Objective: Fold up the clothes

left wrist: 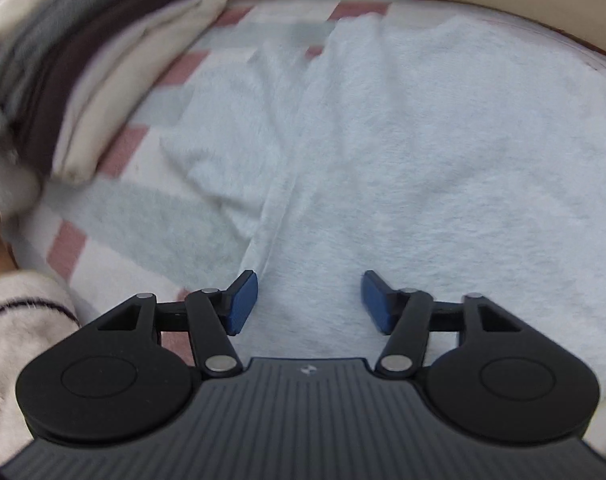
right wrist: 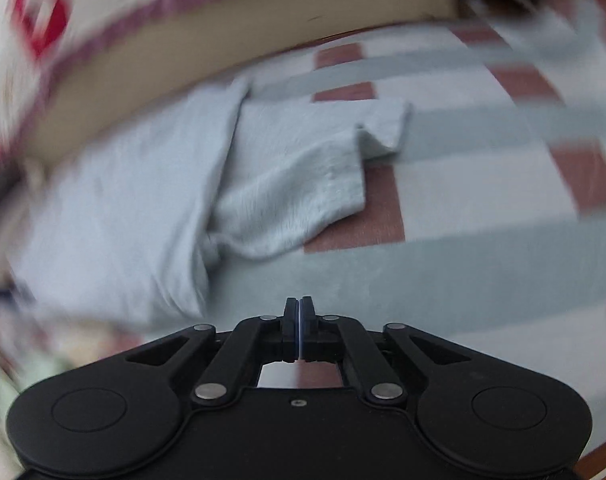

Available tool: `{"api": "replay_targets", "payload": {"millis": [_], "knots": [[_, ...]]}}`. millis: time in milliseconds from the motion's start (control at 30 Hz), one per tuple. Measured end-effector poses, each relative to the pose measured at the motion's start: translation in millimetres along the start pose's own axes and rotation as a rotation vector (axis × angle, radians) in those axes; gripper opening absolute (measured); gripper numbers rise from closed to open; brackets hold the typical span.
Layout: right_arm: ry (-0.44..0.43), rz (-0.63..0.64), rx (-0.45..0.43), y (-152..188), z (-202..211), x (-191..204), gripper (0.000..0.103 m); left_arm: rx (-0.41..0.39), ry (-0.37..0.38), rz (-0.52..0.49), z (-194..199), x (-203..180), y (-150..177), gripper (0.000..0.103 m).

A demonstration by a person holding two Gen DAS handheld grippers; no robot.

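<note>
Checked bedding in pink, grey and white carries the pale blue garment, which fills my left view from 10 to 3 o'clock. My left tool hangs wide open over it, holding nothing. My right tool is pinched closed and empty, the garment lying at 10 o'clock.

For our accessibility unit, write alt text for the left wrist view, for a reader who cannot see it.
The left hand-held gripper, blue pads open, hovers over a pale blue fuzzy garment spread on a pink, grey and white checked blanket. A stack of folded cream, grey and dark brown clothes sits upper left.
</note>
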State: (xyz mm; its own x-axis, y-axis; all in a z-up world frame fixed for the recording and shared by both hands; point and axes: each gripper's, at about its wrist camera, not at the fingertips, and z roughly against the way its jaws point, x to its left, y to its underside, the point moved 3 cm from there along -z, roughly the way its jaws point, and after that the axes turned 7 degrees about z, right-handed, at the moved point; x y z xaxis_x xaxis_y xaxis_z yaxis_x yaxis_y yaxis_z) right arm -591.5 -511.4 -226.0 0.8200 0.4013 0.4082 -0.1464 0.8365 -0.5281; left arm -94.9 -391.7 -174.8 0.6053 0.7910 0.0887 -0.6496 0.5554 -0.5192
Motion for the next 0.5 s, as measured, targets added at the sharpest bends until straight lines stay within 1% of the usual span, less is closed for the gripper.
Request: {"api": "replay_targets", "payload": {"millis": [33, 67, 100, 167, 200, 233, 267, 333, 400, 433, 467, 500], "knots": [[-0.011, -0.053, -0.02, -0.1, -2.4, -4.8, 0.033, -0.039, 0.071, -0.018, 13.6, -14.0, -3.7, 0.056], [-0.023, -0.106, -0.04, -0.2, -4.9, -9.6, 0.056, -0.079, 0.143, -0.036, 27.4, -28.0, -7.4, 0.056], [-0.034, -0.158, -0.06, -0.4, -7.3, -14.5, 0.061, -0.118, 0.214, -0.055, 41.4, -42.0, -11.0, 0.056], [-0.051, -0.246, -0.105, -1.6, -12.6, -21.8, 0.062, -0.152, 0.369, -0.119, 67.4, -80.4, -9.5, 0.057], [-0.058, -0.267, -0.133, -3.1, -16.4, -21.7, 0.063, -0.147, 0.443, -0.156, 77.6, -103.1, -4.8, 0.057], [-0.074, -0.293, -0.159, -5.2, -20.8, -22.1, 0.066, -0.126, 0.496, -0.187, 83.3, -123.9, 1.2, 0.057], [-0.093, -0.318, -0.185, -7.9, -25.9, -22.7, 0.07, -0.093, 0.532, -0.211, 83.4, -143.3, 8.6, 0.057], [-0.116, -0.348, -0.238, -13.2, -36.1, -21.9, 0.073, -0.019, 0.588, -0.258, 77.3, -179.2, 25.6, 0.057], [-0.077, -0.296, -0.27, -22.4, -45.0, -14.1, 0.073, 0.054, 0.611, -0.282, 64.2, -200.4, 42.2, 0.057], [-0.051, -0.239, -0.271, -28.3, -48.6, -7.7, 0.07, 0.081, 0.616, -0.296, 59.1, -207.7, 49.9, 0.057], [-0.023, -0.166, -0.265, -34.5, -52.1, -0.8, 0.031, 0.097, 0.614, -0.318, 55.8, -211.4, 56.6, 0.057], [0.02, -0.079, -0.256, -41.0, -54.8, 6.0, 0.002, 0.109, 0.61, -0.342, 53.0, -213.7, 63.0, 0.057]]}}
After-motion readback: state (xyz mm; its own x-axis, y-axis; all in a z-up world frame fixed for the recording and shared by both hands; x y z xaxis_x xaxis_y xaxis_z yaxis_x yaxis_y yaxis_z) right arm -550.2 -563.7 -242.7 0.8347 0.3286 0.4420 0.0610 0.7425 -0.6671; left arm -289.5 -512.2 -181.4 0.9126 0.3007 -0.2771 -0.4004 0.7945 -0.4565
